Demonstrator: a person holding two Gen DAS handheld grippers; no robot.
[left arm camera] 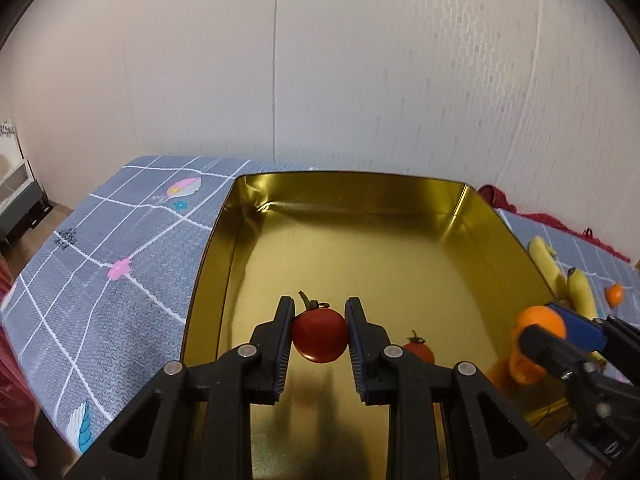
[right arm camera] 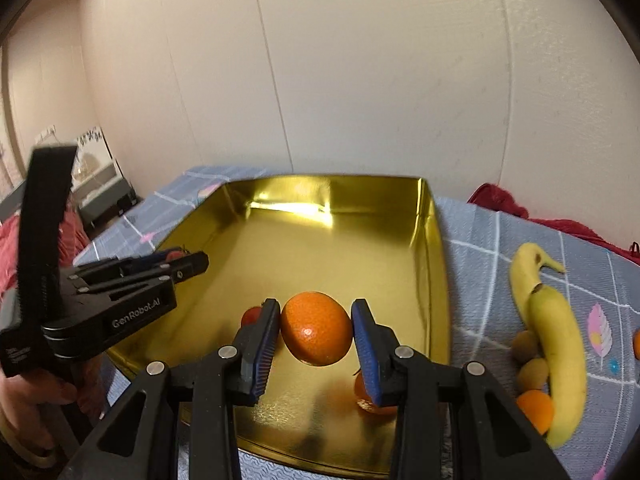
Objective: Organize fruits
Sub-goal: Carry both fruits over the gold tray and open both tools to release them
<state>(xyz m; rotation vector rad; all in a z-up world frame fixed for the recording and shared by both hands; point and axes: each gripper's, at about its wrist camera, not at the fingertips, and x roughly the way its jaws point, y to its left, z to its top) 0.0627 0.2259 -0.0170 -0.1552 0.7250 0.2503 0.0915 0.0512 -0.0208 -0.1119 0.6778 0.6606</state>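
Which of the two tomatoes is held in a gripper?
The larger tomato, clamped in the left gripper above the gold tray. The smaller tomato lies on the tray floor.

grey patterned cloth (left arm camera: 120,240), red fabric (right arm camera: 504,202), pale wall (left arm camera: 320,60)

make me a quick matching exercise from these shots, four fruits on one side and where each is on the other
Things:
1. large tomato
2. orange
3. bananas
4. small tomato

Places:
A. lying on the cloth right of the tray
B. lying on the tray floor
C. held in the left hand-held gripper
D. held in the right hand-held gripper

Pairs: 1-C, 2-D, 3-A, 4-B
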